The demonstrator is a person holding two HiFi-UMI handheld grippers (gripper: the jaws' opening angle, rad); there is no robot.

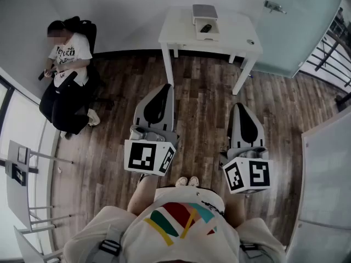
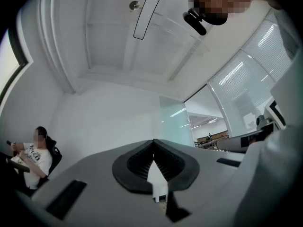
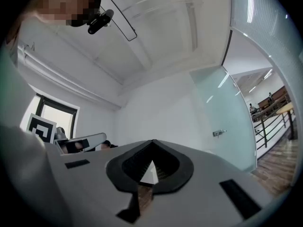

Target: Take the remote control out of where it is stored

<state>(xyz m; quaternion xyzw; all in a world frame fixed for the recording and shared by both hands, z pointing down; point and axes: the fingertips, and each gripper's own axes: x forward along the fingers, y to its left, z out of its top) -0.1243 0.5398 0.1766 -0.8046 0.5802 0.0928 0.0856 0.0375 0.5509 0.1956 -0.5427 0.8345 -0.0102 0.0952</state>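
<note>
Left gripper (image 1: 163,87) and right gripper (image 1: 242,106): grey moulded shells with black ribbed pads and marker cubes at the rear, held over the plank wood floor (image 1: 204,92). Both have their fingers pressed together tip to tip, with nothing between them. The black remote (image 1: 206,28) lies in an open white box (image 1: 208,35) on the white table (image 1: 178,30), well apart from both grippers. A flat grey lid (image 1: 204,11) is just behind it. Only the head view shows the remote and box. The gripper views tilt up at the white ceiling. The left gripper view adds a seated person (image 2: 33,157). The right gripper view adds a frosted glass door (image 3: 222,122) and a railing (image 3: 272,124).
</note>
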